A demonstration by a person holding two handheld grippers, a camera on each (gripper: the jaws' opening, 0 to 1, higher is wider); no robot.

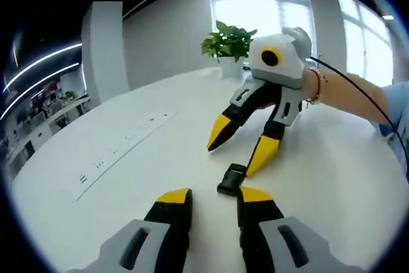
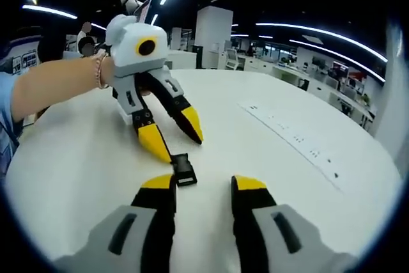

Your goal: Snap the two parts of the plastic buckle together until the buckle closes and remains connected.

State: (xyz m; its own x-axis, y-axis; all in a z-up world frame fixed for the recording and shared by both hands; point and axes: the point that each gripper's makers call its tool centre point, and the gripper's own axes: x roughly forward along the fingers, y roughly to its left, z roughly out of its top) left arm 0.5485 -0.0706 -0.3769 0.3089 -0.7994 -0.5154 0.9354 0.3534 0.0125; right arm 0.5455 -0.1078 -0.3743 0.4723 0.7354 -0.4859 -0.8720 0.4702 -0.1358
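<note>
A small black plastic buckle [image 1: 231, 179] lies flat on the white table [image 1: 128, 177]. I cannot tell whether its two parts are joined. In the left gripper view it rests just past my left gripper [image 1: 215, 196], close to the right jaw, and the jaws stand open and empty. My right gripper [image 1: 238, 153] comes in from the far side, open, with one yellow tip almost touching the buckle. In the right gripper view the buckle [image 2: 184, 169] sits by the left jaw of my right gripper [image 2: 204, 183]. The open left gripper [image 2: 179, 143] points down at it from behind.
A potted green plant [image 1: 229, 43] stands at the table's far edge near bright windows. A recessed strip with small markings [image 2: 294, 135] runs along the table [image 2: 77, 158]. A person's forearm with a bracelet [image 1: 314, 85] holds each gripper. Office desks lie beyond.
</note>
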